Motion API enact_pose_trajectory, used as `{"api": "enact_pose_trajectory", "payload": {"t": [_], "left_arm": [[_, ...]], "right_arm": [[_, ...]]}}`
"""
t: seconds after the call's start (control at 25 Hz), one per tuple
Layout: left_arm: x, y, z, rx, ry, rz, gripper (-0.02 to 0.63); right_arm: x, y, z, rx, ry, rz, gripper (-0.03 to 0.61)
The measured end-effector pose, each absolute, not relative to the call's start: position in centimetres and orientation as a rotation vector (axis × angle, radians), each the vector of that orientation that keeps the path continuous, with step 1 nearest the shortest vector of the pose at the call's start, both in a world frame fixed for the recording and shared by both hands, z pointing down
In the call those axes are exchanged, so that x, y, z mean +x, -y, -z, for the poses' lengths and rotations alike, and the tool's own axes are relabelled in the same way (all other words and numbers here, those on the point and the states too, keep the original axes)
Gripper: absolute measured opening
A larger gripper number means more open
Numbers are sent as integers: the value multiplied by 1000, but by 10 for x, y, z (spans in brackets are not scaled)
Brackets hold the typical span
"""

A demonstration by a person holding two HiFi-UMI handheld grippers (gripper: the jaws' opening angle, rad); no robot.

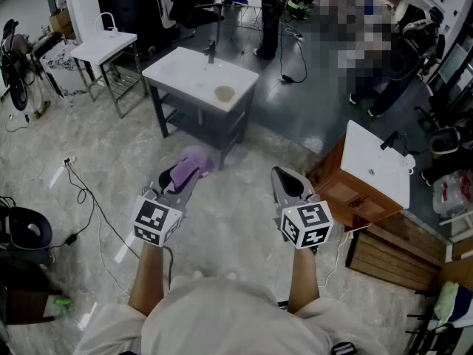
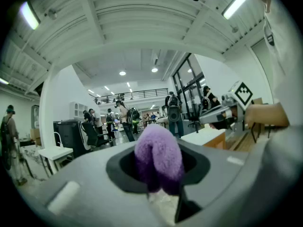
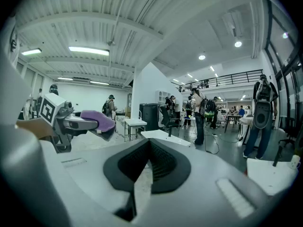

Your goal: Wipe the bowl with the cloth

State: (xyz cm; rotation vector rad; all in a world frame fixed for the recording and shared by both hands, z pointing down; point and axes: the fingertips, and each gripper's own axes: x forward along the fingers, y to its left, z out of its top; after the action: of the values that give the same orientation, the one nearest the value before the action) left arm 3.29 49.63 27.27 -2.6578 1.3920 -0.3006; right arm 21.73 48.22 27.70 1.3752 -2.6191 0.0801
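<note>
Left gripper (image 1: 176, 177) pinches purple cloth (image 1: 191, 164) — right gripper (image 1: 281, 176) closed.

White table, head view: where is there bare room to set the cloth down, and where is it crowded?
Bare: the left and middle of the white table, from its left corner to the bowl. Crowded: around the bowl near the front corner, and by the dark upright fitting at the back edge.

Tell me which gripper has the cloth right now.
The left gripper: its jaws are closed on the purple cloth. The right gripper has its jaws shut together with nothing between them.
</note>
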Motion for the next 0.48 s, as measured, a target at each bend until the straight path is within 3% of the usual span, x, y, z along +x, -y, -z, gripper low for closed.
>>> {"api": "enact_pose_trajectory", "payload": {"t": [0.48], "left_arm": [[68, -491, -274, -2675, -1396, 276, 126]], "right_arm": [[245, -471, -281, 1387, 2606, -64, 3]]}}
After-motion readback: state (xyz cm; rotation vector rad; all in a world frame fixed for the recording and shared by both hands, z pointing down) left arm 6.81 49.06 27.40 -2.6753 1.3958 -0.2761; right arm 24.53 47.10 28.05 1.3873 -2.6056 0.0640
